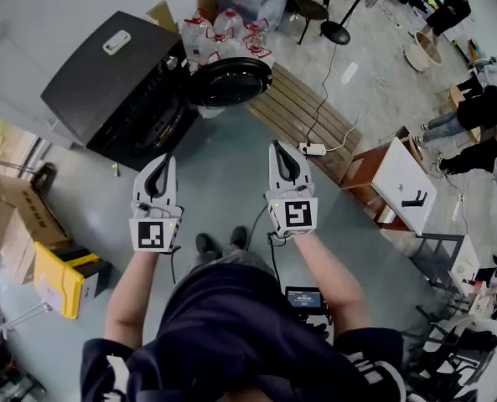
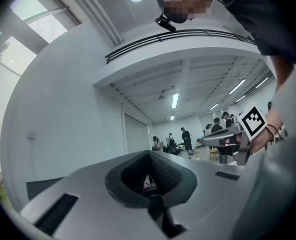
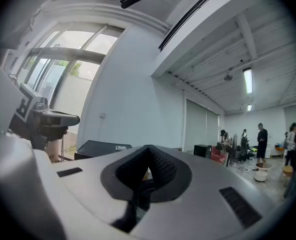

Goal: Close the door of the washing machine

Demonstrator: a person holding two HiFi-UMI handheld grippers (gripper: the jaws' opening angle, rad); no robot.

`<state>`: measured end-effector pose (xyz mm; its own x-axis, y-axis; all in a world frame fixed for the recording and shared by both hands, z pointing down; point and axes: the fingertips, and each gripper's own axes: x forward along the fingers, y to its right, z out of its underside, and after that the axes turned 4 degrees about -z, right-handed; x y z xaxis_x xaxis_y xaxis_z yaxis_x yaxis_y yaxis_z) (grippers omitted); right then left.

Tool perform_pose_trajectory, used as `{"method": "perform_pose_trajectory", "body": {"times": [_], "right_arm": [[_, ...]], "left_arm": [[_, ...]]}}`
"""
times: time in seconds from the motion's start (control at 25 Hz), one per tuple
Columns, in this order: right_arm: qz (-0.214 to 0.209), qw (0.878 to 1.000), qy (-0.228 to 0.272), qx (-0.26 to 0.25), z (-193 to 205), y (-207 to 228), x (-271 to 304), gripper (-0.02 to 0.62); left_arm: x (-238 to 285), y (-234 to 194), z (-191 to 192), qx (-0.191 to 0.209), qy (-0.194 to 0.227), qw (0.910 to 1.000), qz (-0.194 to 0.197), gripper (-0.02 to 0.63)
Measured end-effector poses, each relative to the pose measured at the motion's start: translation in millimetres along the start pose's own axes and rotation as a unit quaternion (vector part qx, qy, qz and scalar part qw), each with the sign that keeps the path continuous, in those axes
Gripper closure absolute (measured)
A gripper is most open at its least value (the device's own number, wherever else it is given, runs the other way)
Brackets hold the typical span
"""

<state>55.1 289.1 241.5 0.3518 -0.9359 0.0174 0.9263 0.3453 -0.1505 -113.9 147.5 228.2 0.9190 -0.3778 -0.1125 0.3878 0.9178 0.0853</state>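
Note:
The dark washing machine (image 1: pixel 114 74) stands at the upper left of the head view, front facing me. Its round black door (image 1: pixel 229 82) is swung wide open to the right. My left gripper (image 1: pixel 163 159) and right gripper (image 1: pixel 280 146) are held side by side above the grey floor, short of the machine and touching nothing. Both have their tips together with nothing between them. In the left gripper view the jaws (image 2: pixel 148 153) meet in front of a white wall. The right gripper view shows its jaws (image 3: pixel 148 148) shut, with the washing machine (image 3: pixel 100 148) low on the left.
Several water bottles (image 1: pixel 223 28) stand behind the open door. A wooden slatted platform (image 1: pixel 302 111) and a power strip (image 1: pixel 313 149) lie to the right. A white table (image 1: pixel 407 182) is further right; a yellow box (image 1: pixel 59 279) and cardboard (image 1: pixel 18 212) are at left. People stand at the far right.

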Motion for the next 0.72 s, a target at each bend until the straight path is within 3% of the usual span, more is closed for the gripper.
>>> {"method": "perform_pose_trajectory", "body": {"times": [0.72], "right_arm": [[-0.002, 1.000, 0.004, 0.001, -0.1, 1.0, 4.8, 0.577]], "left_arm": [[1.1, -1.1, 4.2, 0.002, -0.013, 0.9999, -0.006, 0.583]]}}
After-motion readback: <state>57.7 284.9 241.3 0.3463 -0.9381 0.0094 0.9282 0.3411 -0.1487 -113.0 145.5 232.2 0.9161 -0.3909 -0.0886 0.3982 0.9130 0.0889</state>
